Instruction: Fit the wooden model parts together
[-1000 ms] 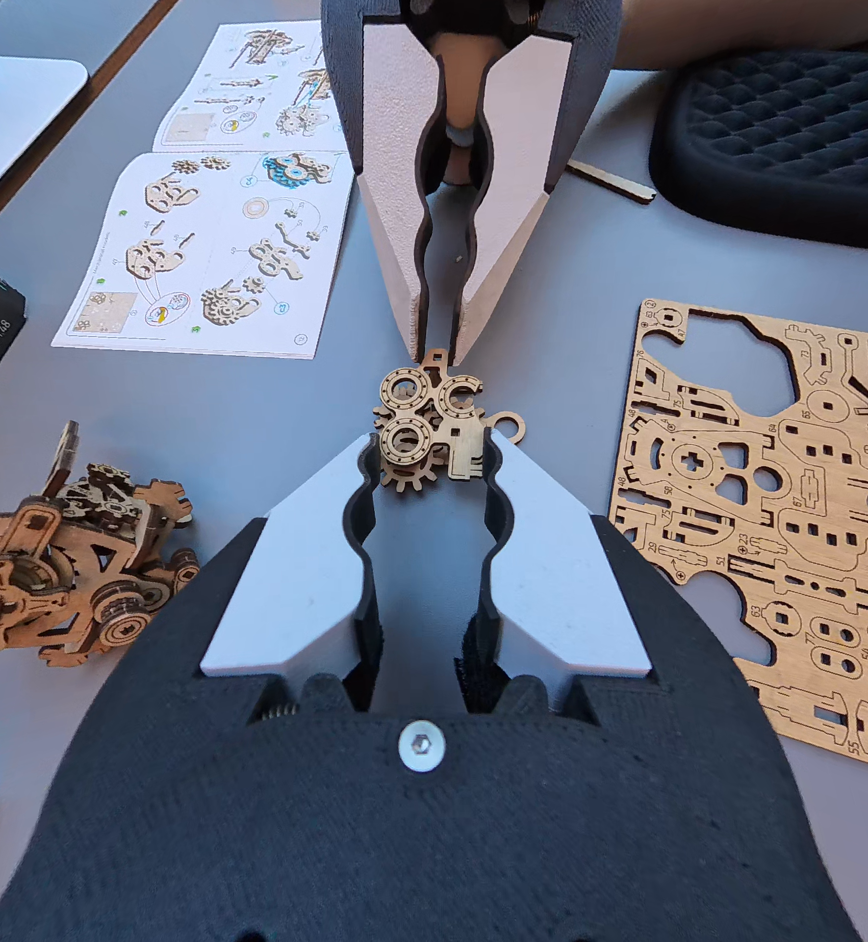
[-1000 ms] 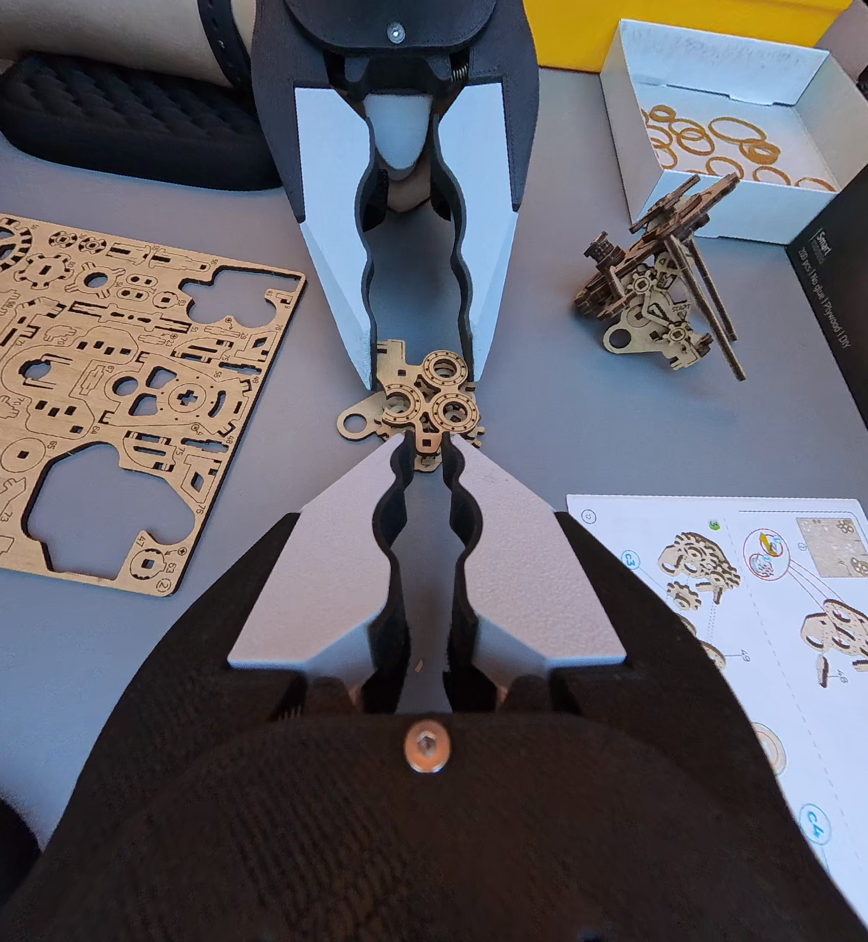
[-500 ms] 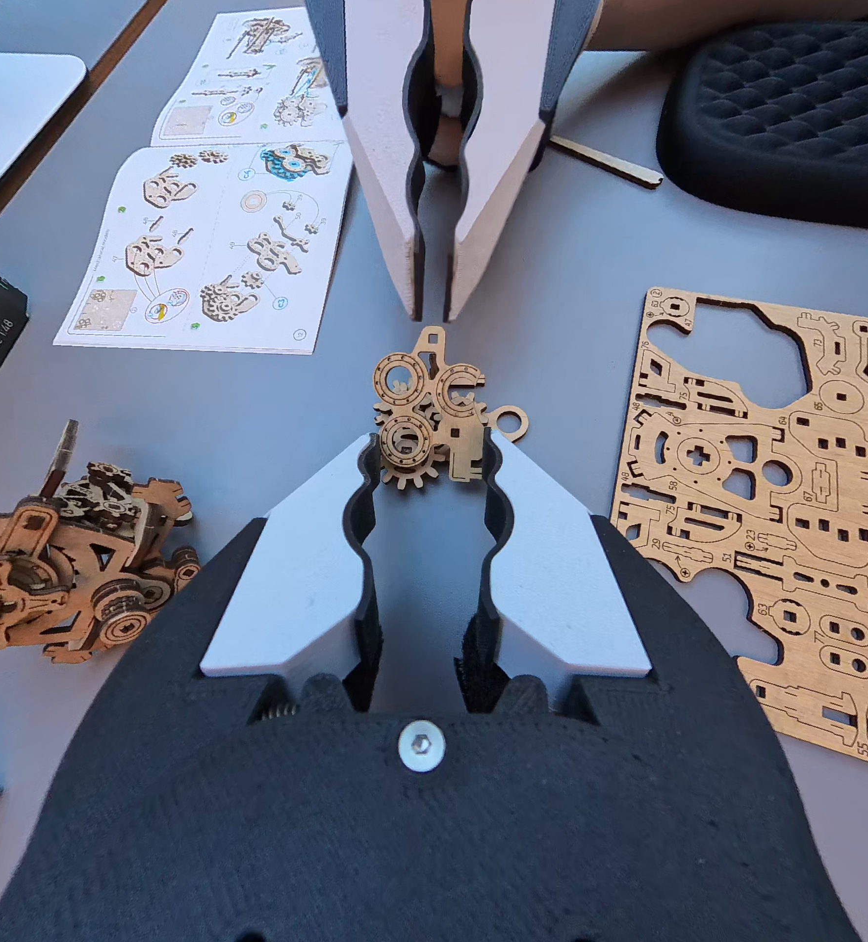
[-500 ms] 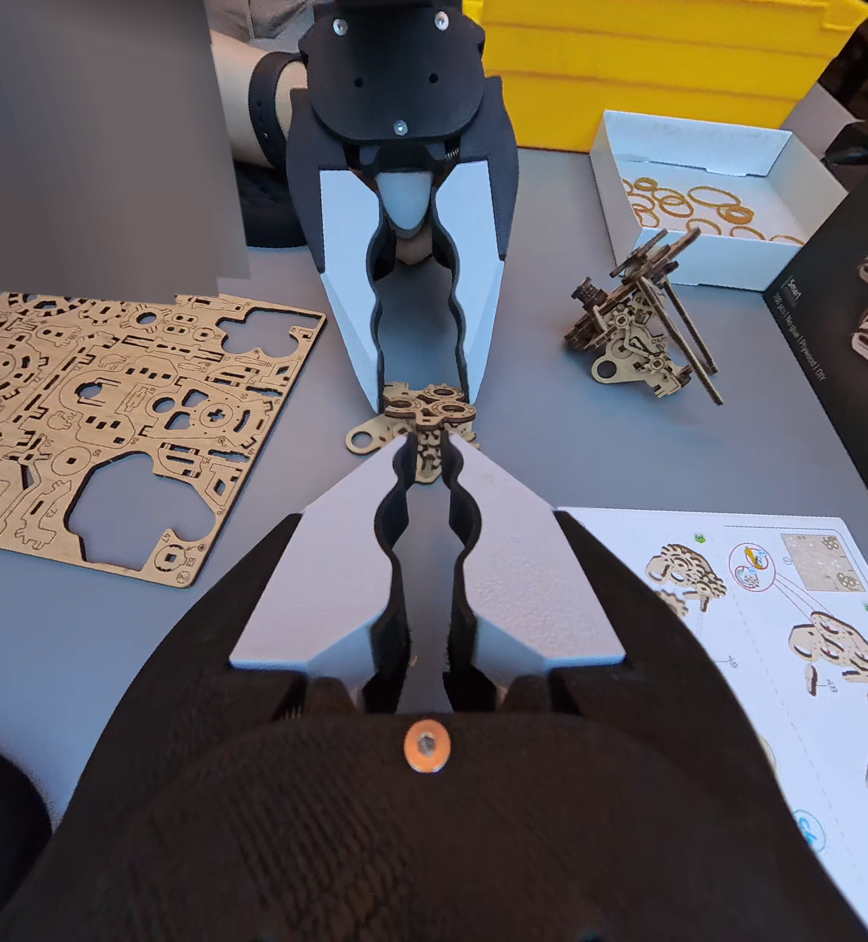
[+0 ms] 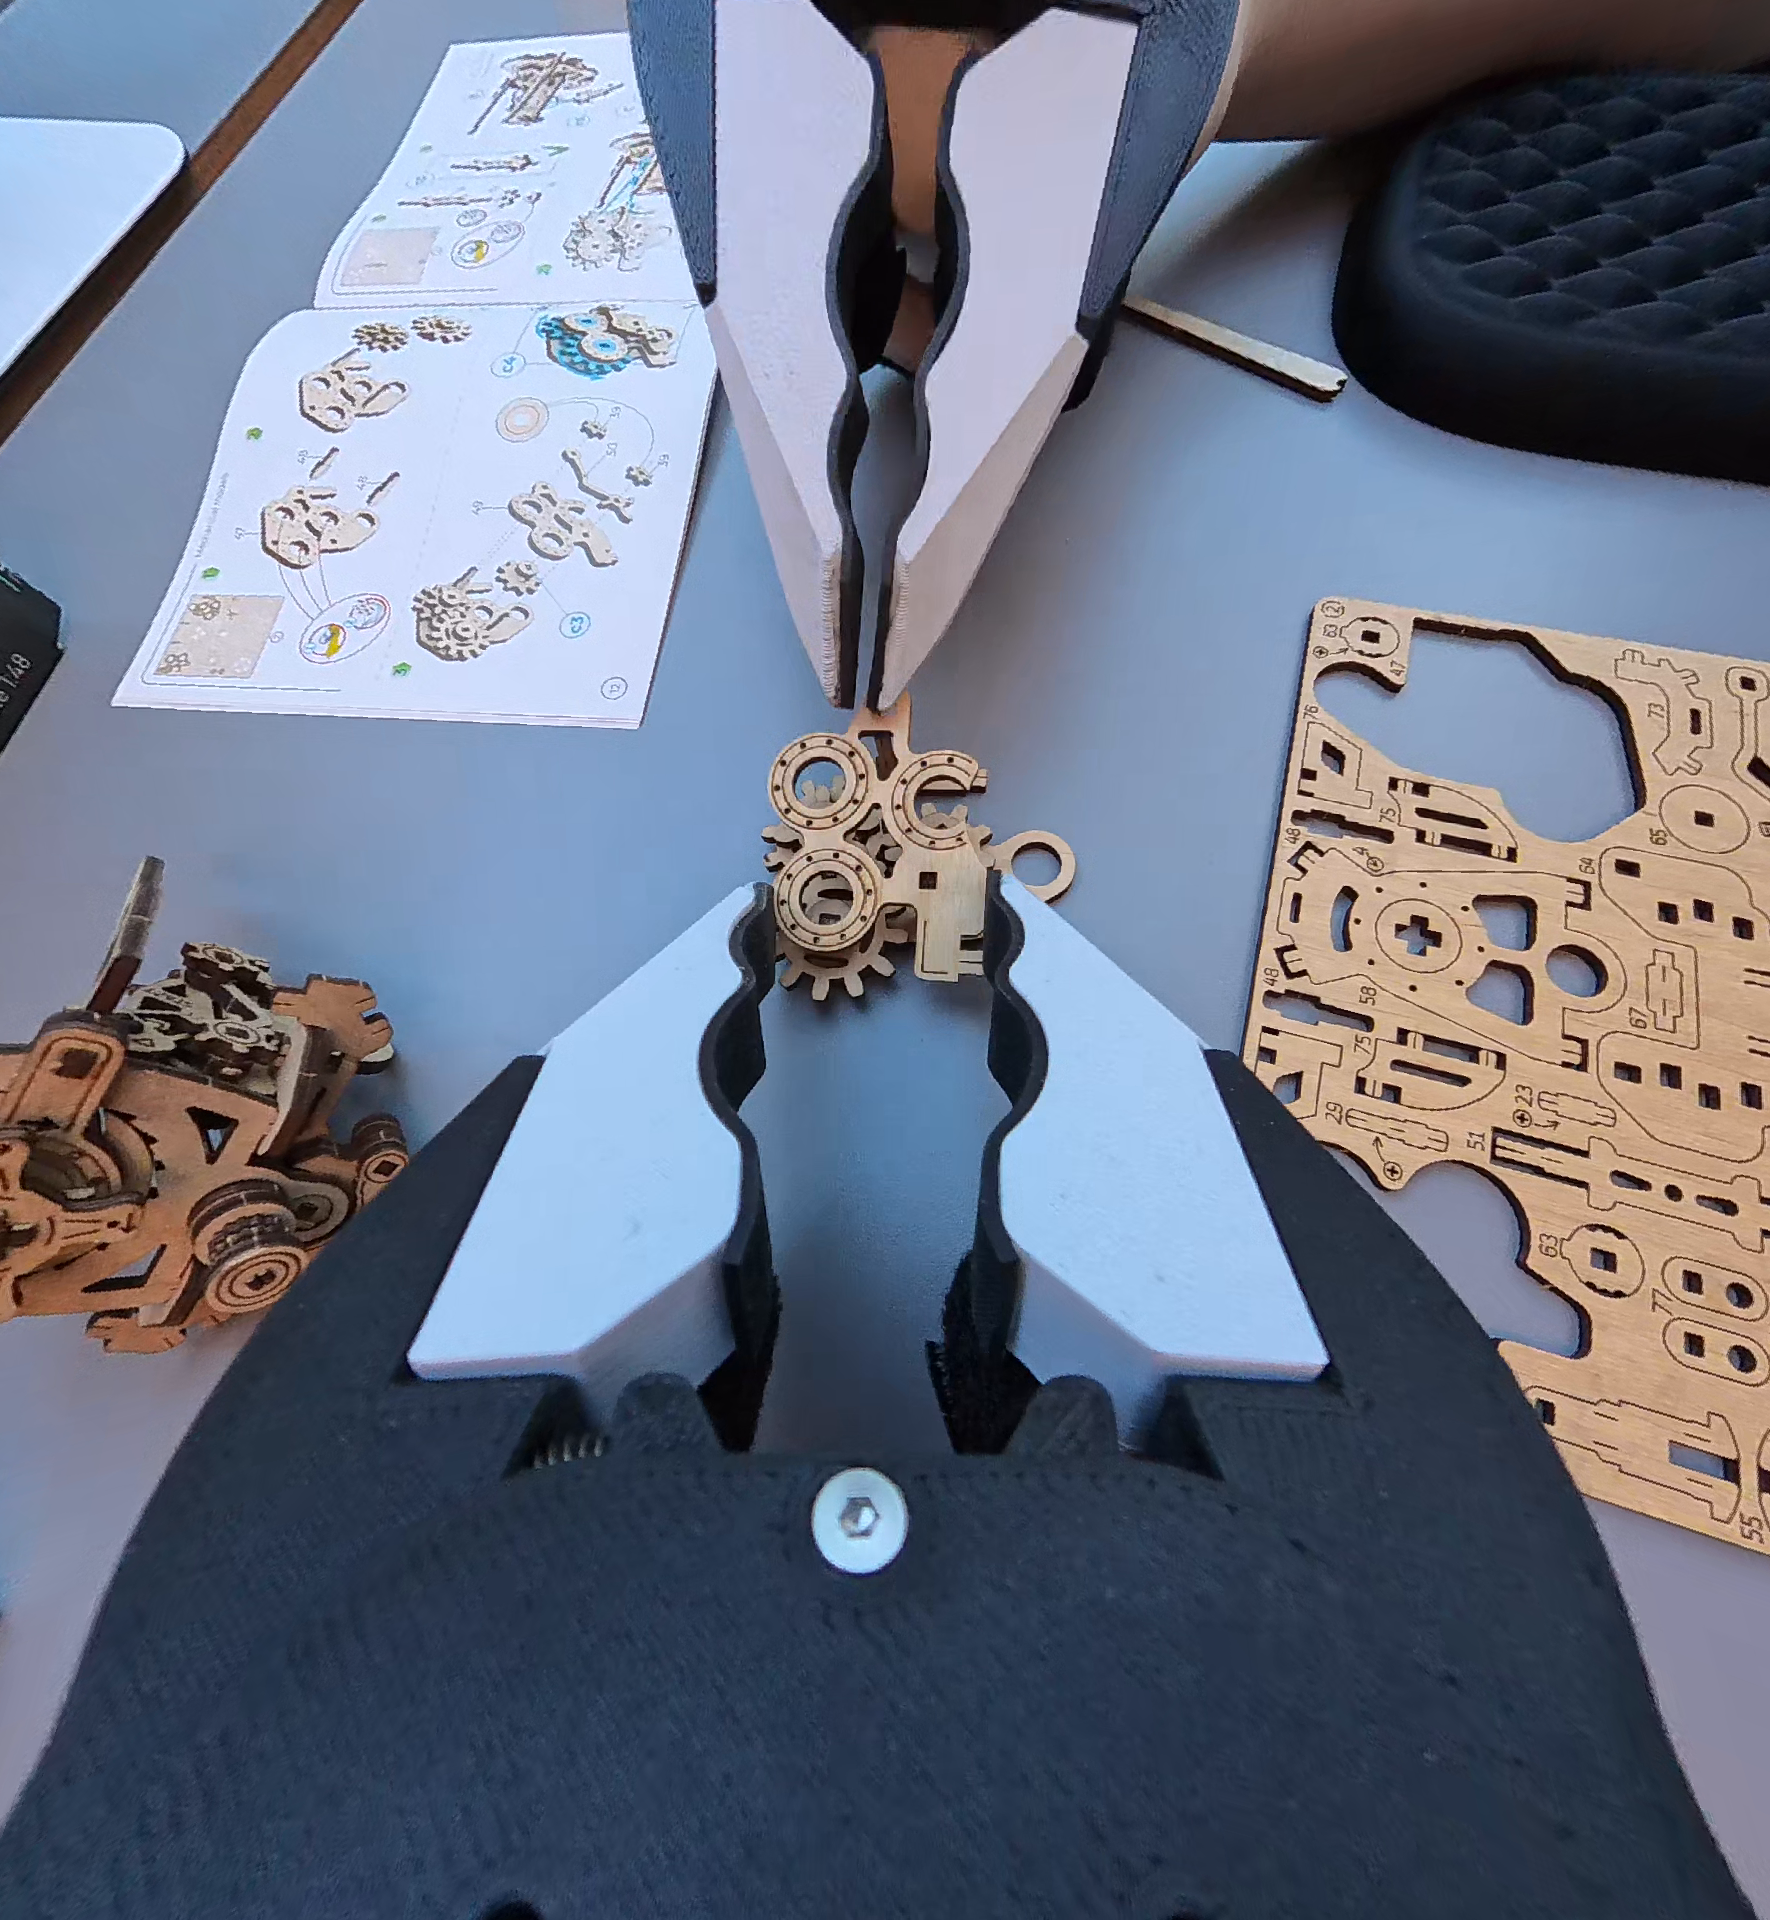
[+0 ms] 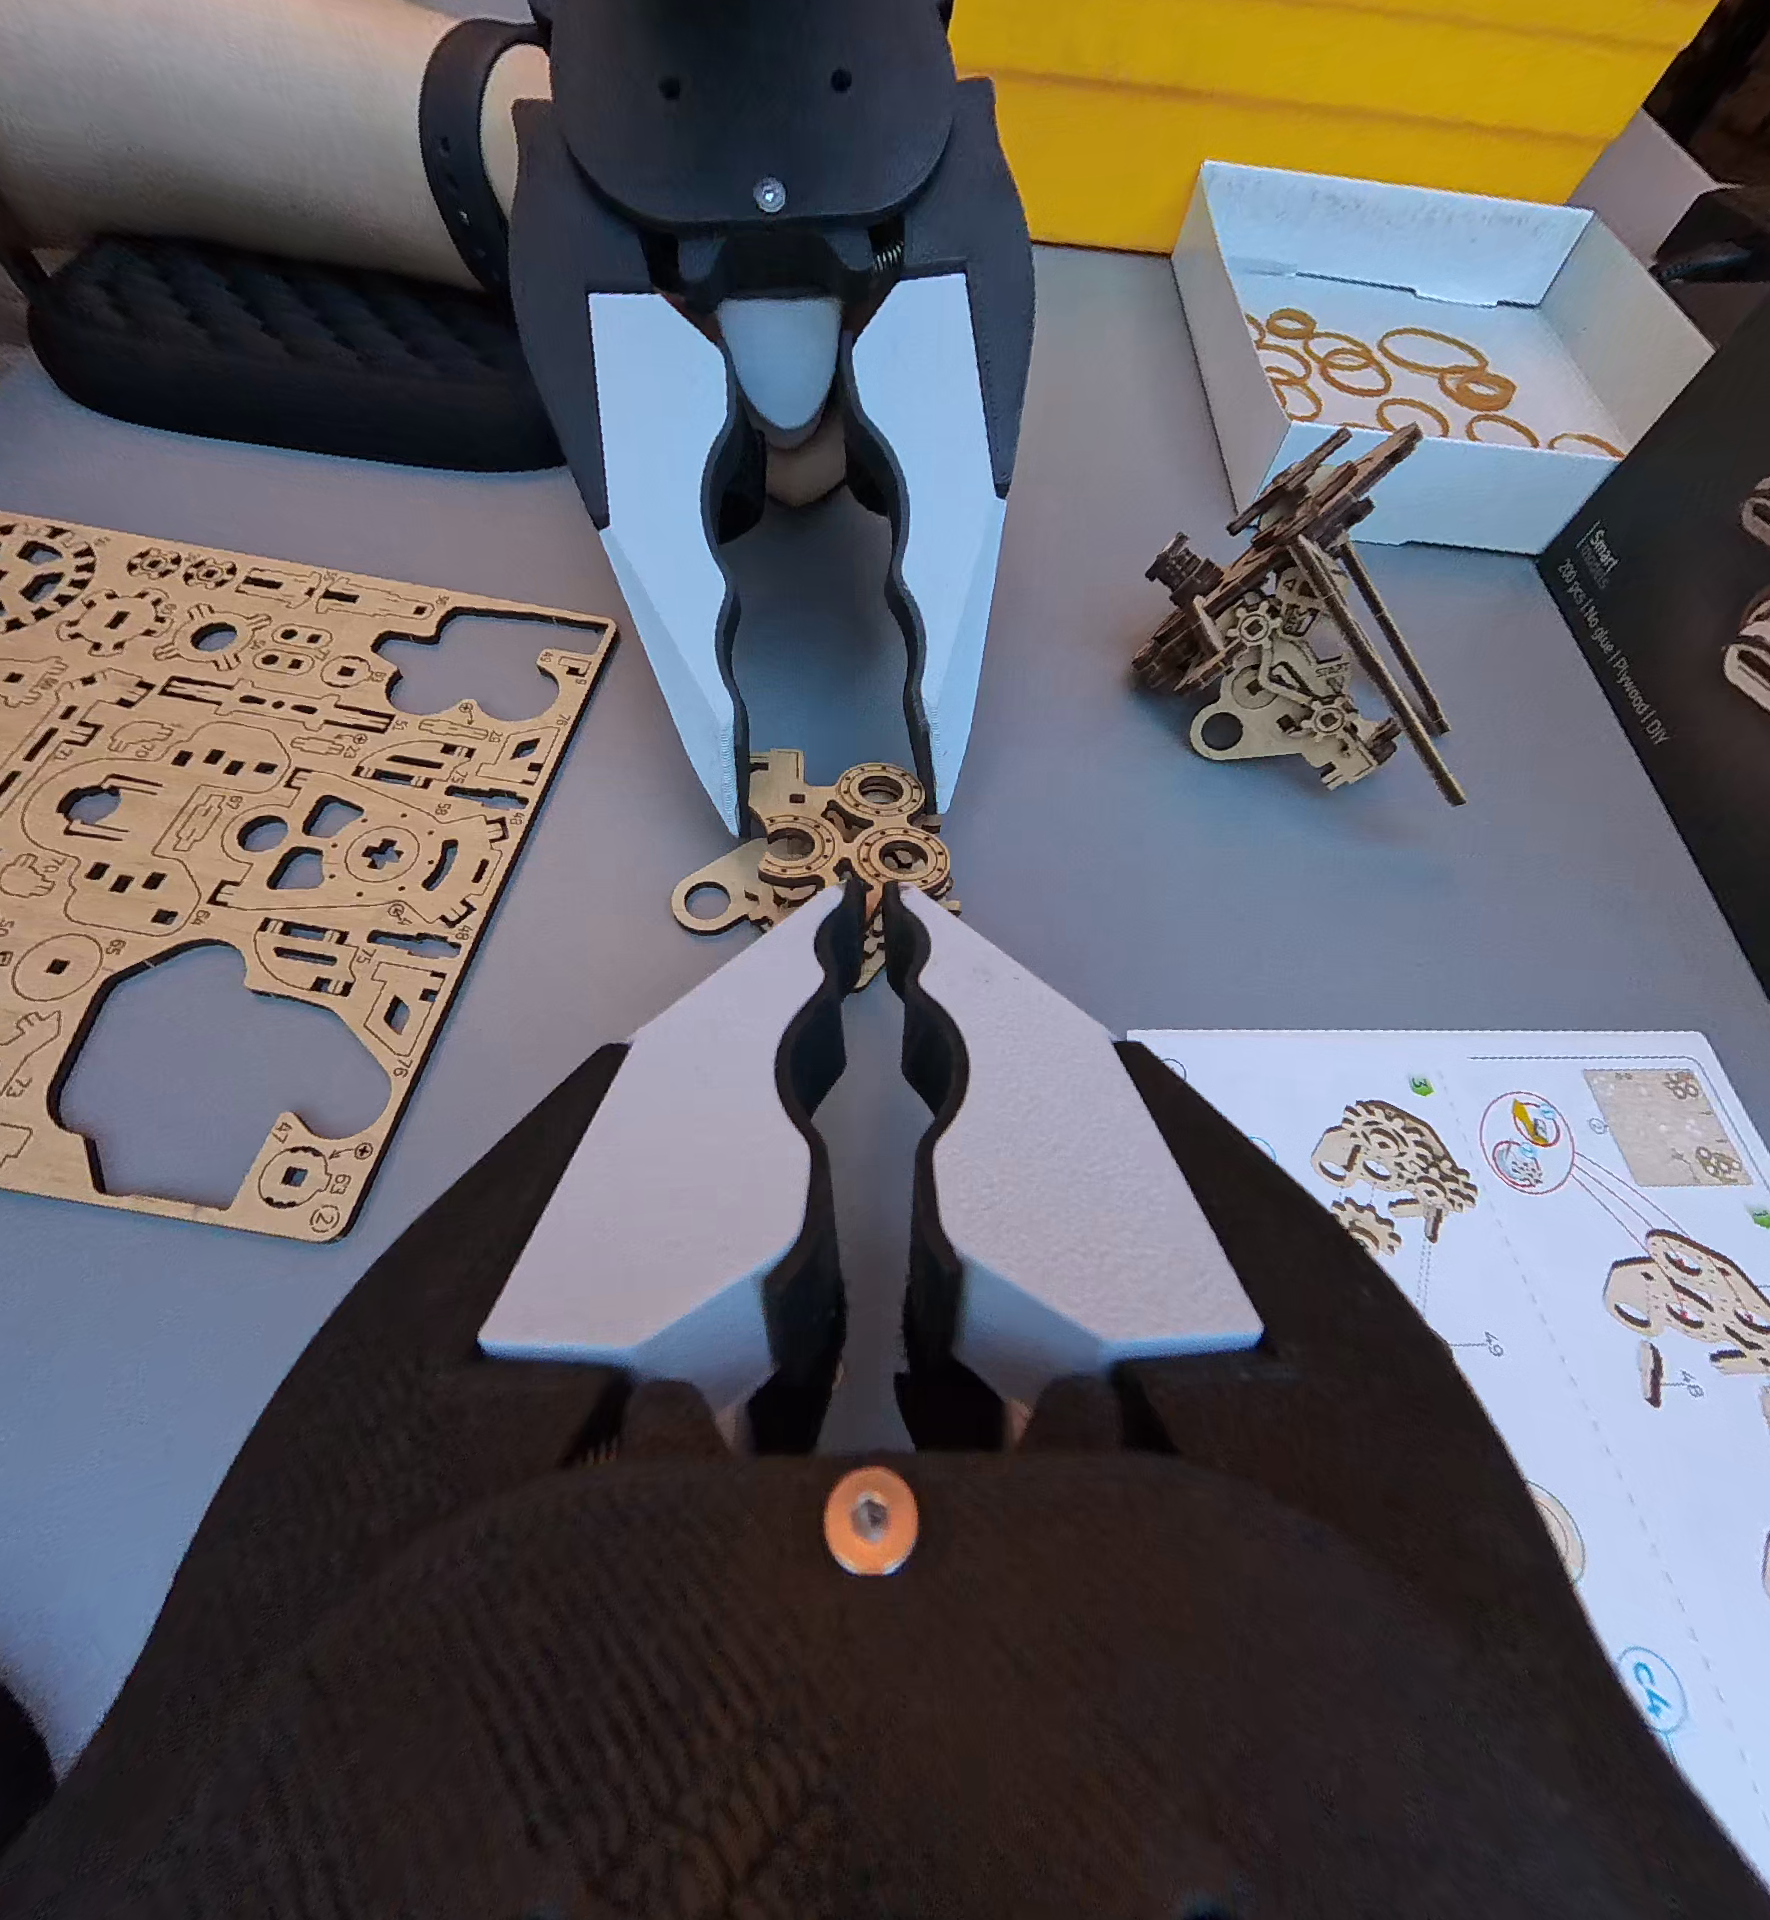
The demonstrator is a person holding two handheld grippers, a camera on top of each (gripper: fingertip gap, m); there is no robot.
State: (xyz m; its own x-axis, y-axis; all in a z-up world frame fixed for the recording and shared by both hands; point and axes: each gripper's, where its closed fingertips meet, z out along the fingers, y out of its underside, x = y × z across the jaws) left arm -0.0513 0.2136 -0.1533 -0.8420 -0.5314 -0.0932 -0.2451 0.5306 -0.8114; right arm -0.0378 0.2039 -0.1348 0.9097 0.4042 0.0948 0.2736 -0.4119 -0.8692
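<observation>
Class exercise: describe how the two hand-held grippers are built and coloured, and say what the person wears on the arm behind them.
Both the left gripper and right gripper share one design: a rough-textured black printed body with a silver hex screw at its centre, and two pale grey wedge-shaped fingers lined with wavy black pads. A small spring shows at each finger's base. The arm behind wears a black strap at the wrist.
</observation>
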